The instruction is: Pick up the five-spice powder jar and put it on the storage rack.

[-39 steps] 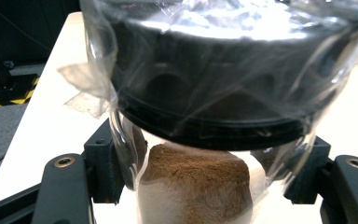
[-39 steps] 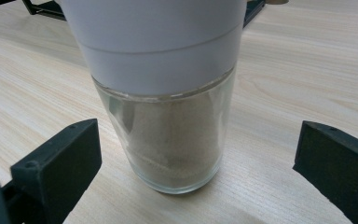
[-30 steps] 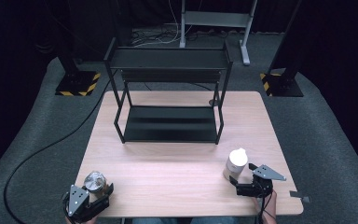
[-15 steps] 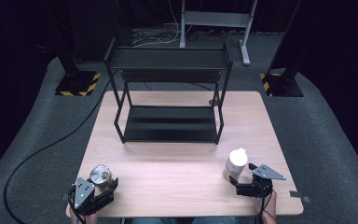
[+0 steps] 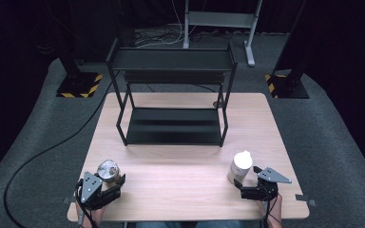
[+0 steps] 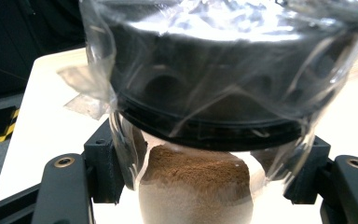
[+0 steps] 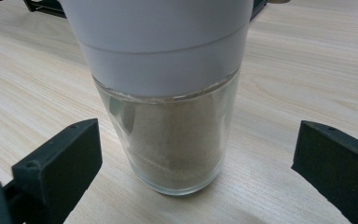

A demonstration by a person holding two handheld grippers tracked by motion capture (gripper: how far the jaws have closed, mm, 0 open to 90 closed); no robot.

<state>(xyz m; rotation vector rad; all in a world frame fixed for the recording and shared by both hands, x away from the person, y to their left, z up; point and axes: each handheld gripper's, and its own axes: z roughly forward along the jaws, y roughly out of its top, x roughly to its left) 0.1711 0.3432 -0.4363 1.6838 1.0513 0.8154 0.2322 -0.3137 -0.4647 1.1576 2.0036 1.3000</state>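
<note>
Near the worktop's [image 5: 180,166] front left corner, our left tongs [image 5: 108,184] are closed on a glass jar [image 6: 196,191]. It has a black ribbed lid under crinkled clear film and holds brown powder over a paler layer. Near the front right corner, a second glass jar [image 7: 168,135] with a smooth white cap, holding pale powder, stands between the open right tongs [image 7: 196,163], untouched. A black metal shelf rack [image 5: 171,95] stands at the back edge.
</note>
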